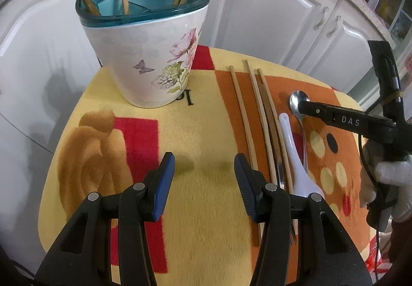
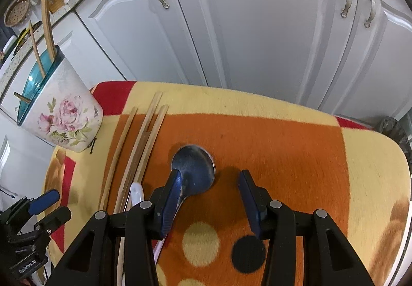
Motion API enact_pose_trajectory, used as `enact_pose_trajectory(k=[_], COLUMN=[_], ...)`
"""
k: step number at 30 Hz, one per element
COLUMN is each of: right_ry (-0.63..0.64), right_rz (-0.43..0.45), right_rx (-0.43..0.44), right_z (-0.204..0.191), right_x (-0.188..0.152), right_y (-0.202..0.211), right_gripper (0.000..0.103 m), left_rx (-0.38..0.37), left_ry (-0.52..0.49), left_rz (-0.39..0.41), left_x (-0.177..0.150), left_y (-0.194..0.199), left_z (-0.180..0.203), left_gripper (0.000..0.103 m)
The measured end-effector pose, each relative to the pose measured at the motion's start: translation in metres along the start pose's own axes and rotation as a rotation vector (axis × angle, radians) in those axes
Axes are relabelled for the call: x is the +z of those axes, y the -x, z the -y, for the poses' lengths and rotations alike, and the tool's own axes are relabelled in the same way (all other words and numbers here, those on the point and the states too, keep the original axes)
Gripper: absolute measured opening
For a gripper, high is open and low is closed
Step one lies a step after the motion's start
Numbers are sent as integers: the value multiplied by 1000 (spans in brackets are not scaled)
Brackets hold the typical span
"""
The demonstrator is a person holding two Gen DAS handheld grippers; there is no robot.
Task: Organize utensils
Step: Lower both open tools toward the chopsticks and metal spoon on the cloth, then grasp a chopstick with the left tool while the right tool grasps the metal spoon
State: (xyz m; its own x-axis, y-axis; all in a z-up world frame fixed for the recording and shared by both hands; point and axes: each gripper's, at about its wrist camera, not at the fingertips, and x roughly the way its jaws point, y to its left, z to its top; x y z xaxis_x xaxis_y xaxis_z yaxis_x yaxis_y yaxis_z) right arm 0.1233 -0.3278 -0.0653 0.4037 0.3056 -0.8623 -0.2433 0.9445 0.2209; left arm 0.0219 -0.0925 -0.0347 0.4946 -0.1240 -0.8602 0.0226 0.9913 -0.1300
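- The left tool [image 1: 204, 166] is held spread and empty over the patterned worktop [image 1: 206, 208].
- The right tool [image 2: 209, 184] (also unclenched) is poised at the metal spoon [image 2: 195, 165], beside the chopsticks [image 2: 139, 147].

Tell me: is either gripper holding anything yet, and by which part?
Nothing held. Left gripper is open over bare cloth; right gripper is open over the metal spoon.

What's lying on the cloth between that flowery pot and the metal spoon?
Loose wooden chopsticks lie side by side between the flowery pot and the metal spoon, with a white plastic spoon nearer the metal one. The left wrist view shows it best.
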Motion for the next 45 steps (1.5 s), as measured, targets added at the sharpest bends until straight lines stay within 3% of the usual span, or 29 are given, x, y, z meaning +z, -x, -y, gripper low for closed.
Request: enact_pose_trajectory(k=[7, 12, 17, 21, 26, 37, 38, 39, 40, 42, 45], right_ry=[23, 33, 33, 58, 79, 16, 15, 20, 26, 56, 80], right_rz=[7, 12, 16, 25, 35, 30, 37, 43, 45, 61, 47], right_rx=[13, 24, 51, 52, 54, 86, 96, 101, 104, 131, 123], right_z=[-4, -4, -4, -9, -7, 19, 19, 18, 17, 11, 4], right_x=[6, 8, 9, 8, 5, 0, 2, 4, 5, 8, 13], right_y=[-4, -5, -5, -3, 10, 25, 26, 26, 26, 26, 13], right_gripper=[44, 38, 17, 10, 3, 3, 10, 17, 32, 33, 29], left_rx=[-2, 1, 3, -6, -80, -134, -128, -123, -118, -116, -130], left_ry=[-5, -5, -6, 0, 60, 36, 28, 18, 7, 1, 6], left_rz=[-9, -14, -18, -26, -43, -49, -54, -61, -69, -95, -95], left_x=[1, 2, 2, 2, 9, 41, 43, 45, 46, 47, 44], left_y=[-5, -8, -11, -13, -16, -32, -35, -39, -43, -51, -54], left_z=[2, 2, 3, 2, -3, 24, 26, 30, 32, 35, 34], left_gripper=[47, 47, 47, 47, 47, 46, 46, 41, 32, 15, 7])
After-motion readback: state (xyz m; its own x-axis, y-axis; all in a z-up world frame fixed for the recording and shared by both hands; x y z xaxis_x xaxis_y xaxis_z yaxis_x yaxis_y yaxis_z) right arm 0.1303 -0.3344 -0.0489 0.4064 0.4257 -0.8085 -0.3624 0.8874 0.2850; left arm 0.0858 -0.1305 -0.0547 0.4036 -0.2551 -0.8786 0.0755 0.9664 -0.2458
